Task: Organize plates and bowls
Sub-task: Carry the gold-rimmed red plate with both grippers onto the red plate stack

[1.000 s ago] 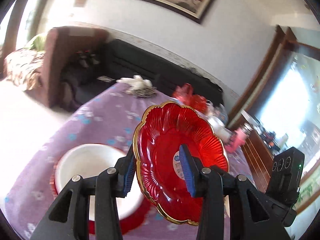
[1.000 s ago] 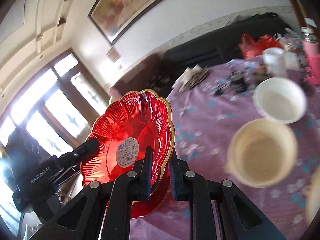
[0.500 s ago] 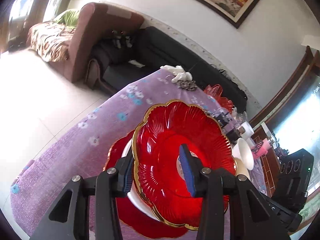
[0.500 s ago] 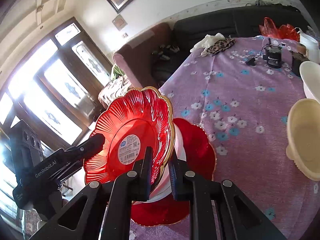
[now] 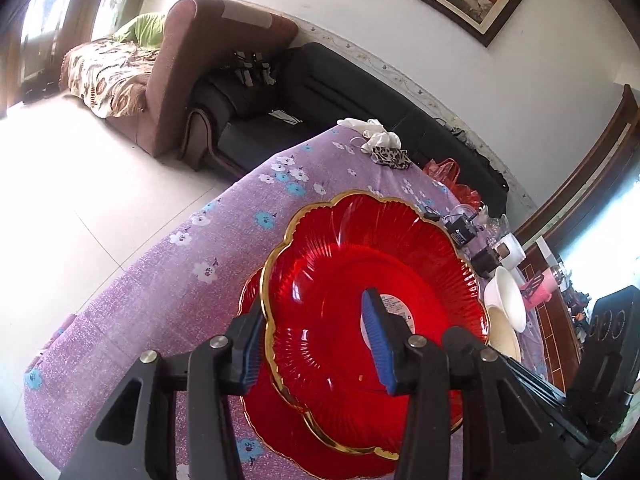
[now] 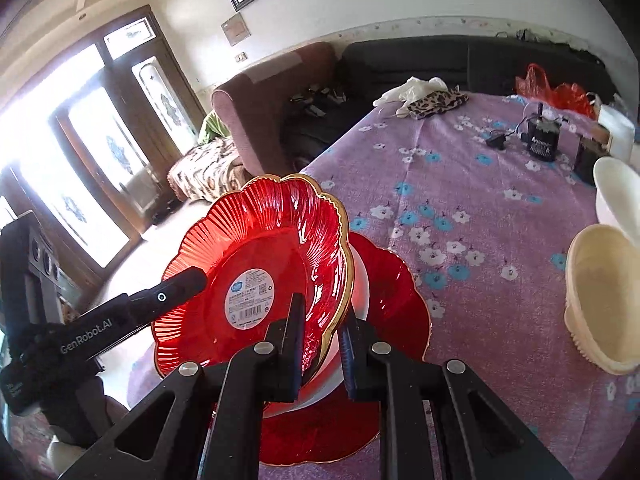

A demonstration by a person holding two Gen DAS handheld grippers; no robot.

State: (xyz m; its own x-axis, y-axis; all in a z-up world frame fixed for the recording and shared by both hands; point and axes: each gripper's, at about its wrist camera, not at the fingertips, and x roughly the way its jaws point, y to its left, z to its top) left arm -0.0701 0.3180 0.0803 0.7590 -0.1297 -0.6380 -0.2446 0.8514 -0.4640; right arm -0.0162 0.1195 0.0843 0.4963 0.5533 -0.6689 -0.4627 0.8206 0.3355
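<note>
A red scalloped glass plate with a gold rim [image 5: 360, 280] [image 6: 260, 248] is held tilted above the table. My right gripper [image 6: 322, 336] is shut on its rim. My left gripper [image 5: 316, 344] stands open around its other edge, one finger [image 5: 376, 336] inside the dish, one behind. Below it a second red plate [image 6: 396, 292] [image 5: 280, 432] lies on the purple flowered tablecloth [image 6: 480, 184] with a white bowl [image 6: 360, 280] on it, mostly hidden.
A cream ribbed bowl [image 6: 600, 296] and a white bowl [image 6: 616, 196] [image 5: 508, 300] sit at the right. Black adapters [image 6: 540, 140], a white cup [image 5: 512, 252], cloths [image 6: 428, 96] and a red bag [image 6: 552, 88] lie farther back. Sofas stand beyond the table edge.
Both grippers carried the red plate left and down over the lower plate with the white bowl. The bowl is now mostly covered by the held plate.
</note>
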